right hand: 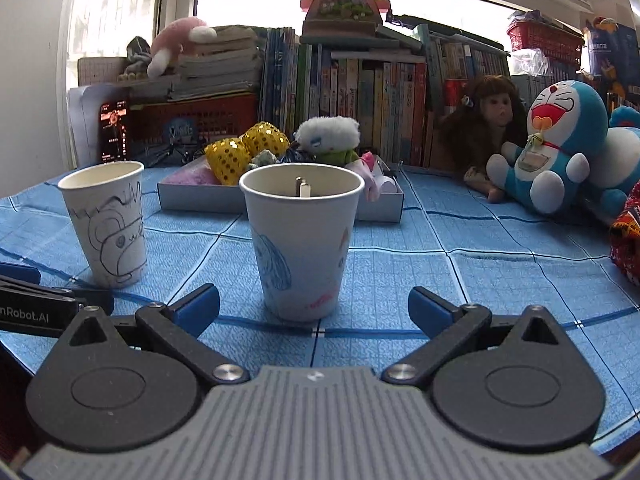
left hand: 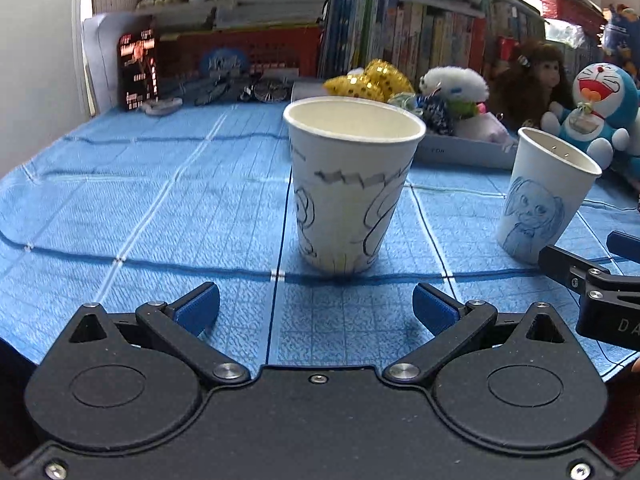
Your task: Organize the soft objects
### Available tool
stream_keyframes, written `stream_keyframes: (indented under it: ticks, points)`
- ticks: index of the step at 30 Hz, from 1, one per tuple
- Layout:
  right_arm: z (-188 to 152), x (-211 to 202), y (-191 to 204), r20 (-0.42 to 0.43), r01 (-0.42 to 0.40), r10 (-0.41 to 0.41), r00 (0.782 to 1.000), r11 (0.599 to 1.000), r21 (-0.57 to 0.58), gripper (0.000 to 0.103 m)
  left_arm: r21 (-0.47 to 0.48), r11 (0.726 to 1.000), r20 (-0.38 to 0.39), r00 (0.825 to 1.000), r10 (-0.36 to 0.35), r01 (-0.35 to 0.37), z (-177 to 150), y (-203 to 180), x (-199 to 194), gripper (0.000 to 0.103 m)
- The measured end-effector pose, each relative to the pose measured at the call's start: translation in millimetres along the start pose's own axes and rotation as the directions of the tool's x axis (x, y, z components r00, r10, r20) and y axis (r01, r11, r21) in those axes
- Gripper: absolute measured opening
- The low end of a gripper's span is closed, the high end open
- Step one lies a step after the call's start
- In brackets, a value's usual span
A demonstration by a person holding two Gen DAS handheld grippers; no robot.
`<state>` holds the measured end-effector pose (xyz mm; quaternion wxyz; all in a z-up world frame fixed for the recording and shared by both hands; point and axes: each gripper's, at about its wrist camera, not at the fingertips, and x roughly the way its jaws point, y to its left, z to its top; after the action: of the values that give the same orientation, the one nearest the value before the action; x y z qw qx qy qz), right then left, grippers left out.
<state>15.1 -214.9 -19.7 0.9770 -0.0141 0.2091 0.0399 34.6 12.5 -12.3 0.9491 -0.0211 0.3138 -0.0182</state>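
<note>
In the left wrist view, the left gripper sits low and level at bottom centre, fingers spread wide and empty, facing a black-doodled paper cup at centre. In the right wrist view, the right gripper likewise gapes before a blue-sketched cup; soft toys fill a tray behind it at mid-frame.

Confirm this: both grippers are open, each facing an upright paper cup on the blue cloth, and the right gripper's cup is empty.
One detail is wrong. The right gripper faces a blue-sketched paper cup that is not empty: the right wrist view shows a small metallic object standing inside. The rest holds: the left gripper, also open, faces the black-sketched paper cup on the blue cloth.
</note>
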Motion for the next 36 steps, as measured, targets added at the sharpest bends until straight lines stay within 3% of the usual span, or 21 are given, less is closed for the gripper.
stream_keyframes:
  ticks: [36]
  points:
    - [-3.3, 2.9, 1.9, -0.033, -0.008, 0.008, 0.999, 1.000, 0.010, 0.103, 0.023, 0.999, -0.002, 0.999, 0.043, -0.043, -0.3, -6.1, 9.2, 0.103]
